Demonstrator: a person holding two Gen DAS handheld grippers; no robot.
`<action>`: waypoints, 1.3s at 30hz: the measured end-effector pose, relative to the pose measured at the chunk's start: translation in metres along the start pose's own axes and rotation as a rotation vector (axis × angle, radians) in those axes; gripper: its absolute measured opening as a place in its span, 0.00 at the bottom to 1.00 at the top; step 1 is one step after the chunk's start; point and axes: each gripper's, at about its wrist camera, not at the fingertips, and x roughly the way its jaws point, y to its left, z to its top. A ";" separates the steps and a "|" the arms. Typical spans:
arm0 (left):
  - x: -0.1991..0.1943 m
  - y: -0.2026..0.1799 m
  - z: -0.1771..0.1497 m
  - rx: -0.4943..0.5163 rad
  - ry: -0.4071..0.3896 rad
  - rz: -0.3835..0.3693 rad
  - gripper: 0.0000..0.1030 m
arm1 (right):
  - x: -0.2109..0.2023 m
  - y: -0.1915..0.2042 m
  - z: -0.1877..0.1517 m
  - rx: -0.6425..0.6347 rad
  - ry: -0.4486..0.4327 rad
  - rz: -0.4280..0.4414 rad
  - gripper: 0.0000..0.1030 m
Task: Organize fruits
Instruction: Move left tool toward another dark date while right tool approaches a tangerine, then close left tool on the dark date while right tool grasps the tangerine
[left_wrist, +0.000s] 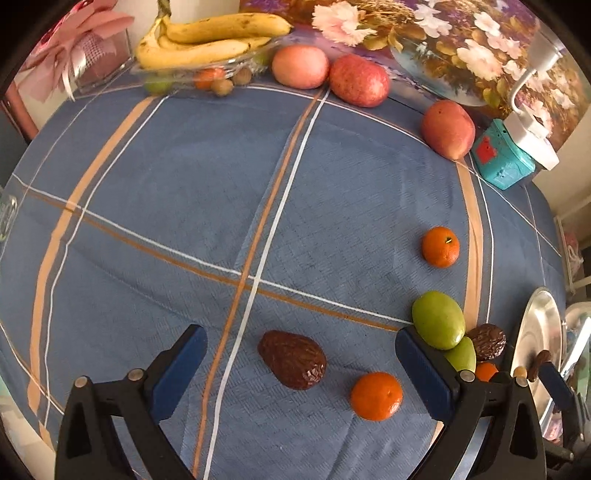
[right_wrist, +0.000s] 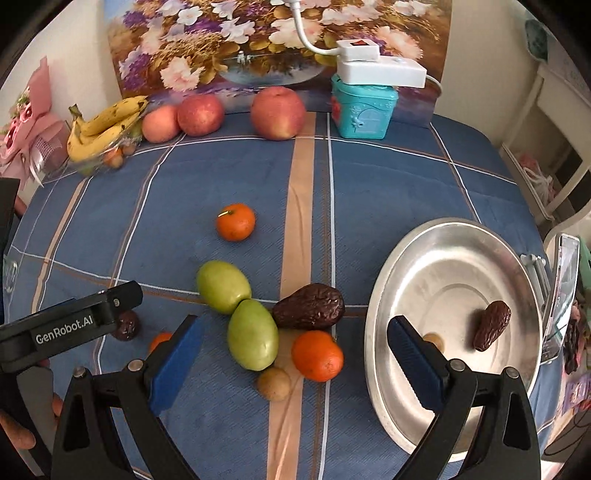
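Blue checked cloth (left_wrist: 184, 192) fills our left wrist view, where our left gripper (left_wrist: 301, 360) stands wide and holds nothing. A dark date (left_wrist: 292, 359) lies between its fingers, a tangerine (left_wrist: 376, 396) just beside it, and a second tangerine (left_wrist: 440, 246) farther off. Apples (left_wrist: 359, 80) and bananas (left_wrist: 207, 40) line the far edge.

In our right wrist view, our right gripper (right_wrist: 293, 352) also gapes wide and empty above two touching green fruits (right_wrist: 252, 339), a wrinkled dark fruit (right_wrist: 309, 307), an orange tangerine (right_wrist: 317, 355) and a small brown fruit (right_wrist: 273, 384). The steel plate (right_wrist: 443, 254) on the right holds one date (right_wrist: 492, 325).
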 end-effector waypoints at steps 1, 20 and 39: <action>0.001 0.001 -0.002 0.000 0.003 -0.002 0.99 | 0.000 0.001 0.000 -0.002 0.003 0.003 0.96; 0.022 0.016 -0.024 -0.044 0.093 -0.037 0.44 | 0.022 -0.002 -0.007 -0.002 0.074 0.046 0.48; 0.023 0.007 -0.017 -0.074 0.083 -0.078 0.44 | 0.028 -0.022 -0.016 0.029 0.119 0.045 0.33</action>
